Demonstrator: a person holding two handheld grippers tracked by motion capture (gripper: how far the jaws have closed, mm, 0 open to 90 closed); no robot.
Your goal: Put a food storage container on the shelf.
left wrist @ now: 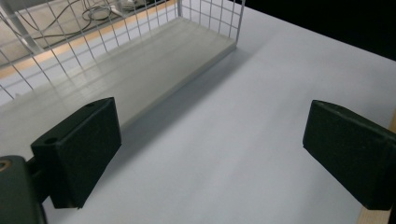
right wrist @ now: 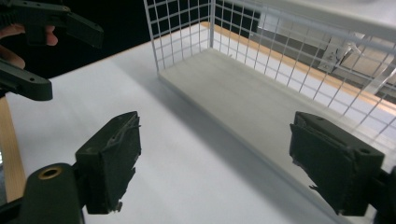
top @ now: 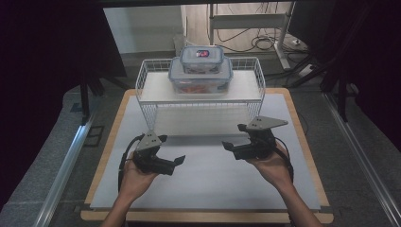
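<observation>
At upper centre, two stacked lidded containers [top: 200,71] rest on the wire shelf [top: 142,90]. Lower down over the worktop [top: 203,184], the left hand-held gripper [top: 178,163] and right hand-held gripper [top: 229,146] gape wide, both empty.

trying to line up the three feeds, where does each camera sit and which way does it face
High view: above the person's side, looking forward and down on the table, wire shelf, stacked containers; both hands, left tongs, right tongs.
Left gripper view: on the left tongs, facing the shelf's lower board; open jaws.
Right gripper view: on the right tongs, facing the same board; open jaws, the other tongs.
Shared: shelf and white table.
</observation>
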